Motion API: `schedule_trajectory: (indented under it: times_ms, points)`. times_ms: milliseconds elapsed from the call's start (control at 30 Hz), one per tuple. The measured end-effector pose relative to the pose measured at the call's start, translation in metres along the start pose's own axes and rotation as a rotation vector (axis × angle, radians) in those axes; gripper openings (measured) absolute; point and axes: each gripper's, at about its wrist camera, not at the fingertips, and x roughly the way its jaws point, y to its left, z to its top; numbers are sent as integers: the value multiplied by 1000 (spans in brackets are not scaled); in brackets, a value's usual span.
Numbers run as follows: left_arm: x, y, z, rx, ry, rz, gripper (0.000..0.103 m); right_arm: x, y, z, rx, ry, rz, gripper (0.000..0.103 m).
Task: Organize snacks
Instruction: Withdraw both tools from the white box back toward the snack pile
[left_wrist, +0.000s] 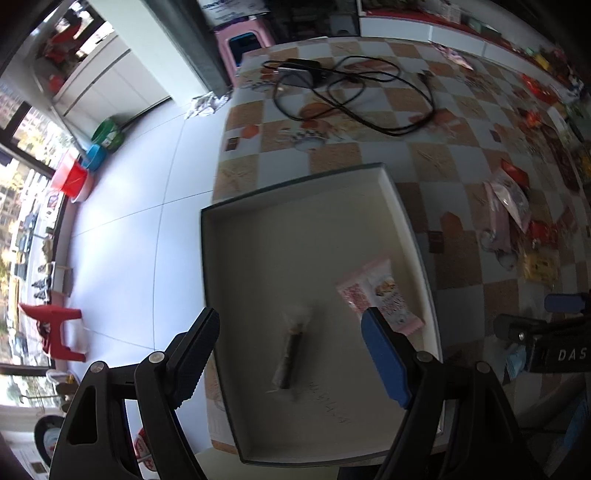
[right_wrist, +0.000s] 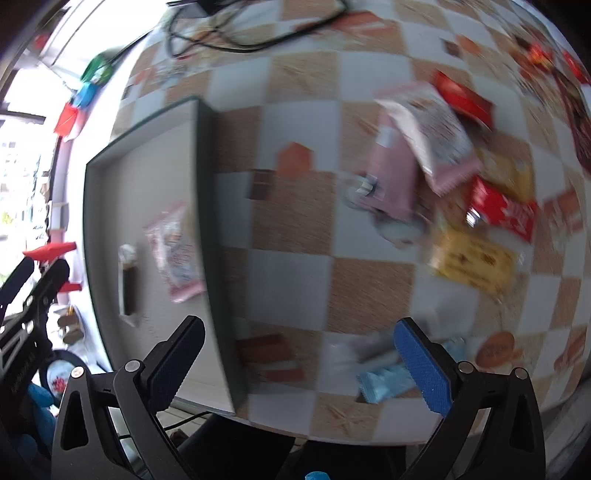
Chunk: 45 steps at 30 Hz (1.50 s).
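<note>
Daylight pours through dark-framed windows (left_wrist: 26, 155) onto a pale tiled floor (left_wrist: 147, 229). A red stool (left_wrist: 55, 332), coloured basins (left_wrist: 74, 177) and white cabinets (left_wrist: 110, 74) line the floor beside the checkered bench (left_wrist: 424, 122).

Bright window (left_wrist: 22, 177) daylight, fisheye-bent edges, right view motion-blurred

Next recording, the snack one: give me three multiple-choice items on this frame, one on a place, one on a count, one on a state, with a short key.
1. Where does the black cable lie?
A. On the checkered table, beyond the box
B. Inside the box
C. On the floor

2. How many snacks lie in the shallow box?
A. None
B. Two
C. Five

3. How do the left gripper's jaws stand?
A. Shut on a packet
B. Open, holding nothing
C. Shut and empty

Key: 1 A, it coils on the cloth past the box's far rim. 2 B, a pink packet and a dark wrapped stick. 3 B, the jaws stand apart above the box.
</note>
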Motion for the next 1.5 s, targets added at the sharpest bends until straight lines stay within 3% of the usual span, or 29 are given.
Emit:
schedule_trajectory:
  times_ms: [167, 567, 1133, 1500]
  points:
    - [-7, -32, 9, 88, -24, -16, 82, -21, -28, -9, 36, -99, -29, 103]
    - [-13, -51, 23, 106, -36, 9, 82, -75, -50, -5, 42, -323, -67, 103]
    - [-19, -58, 34, 100, -48, 29, 82, -128, -48, 11, 6, -537, -200, 103]
    - [-23, -60, 39, 104, -61, 33, 82, -153, -41, 22, -5, -604, -184, 103]
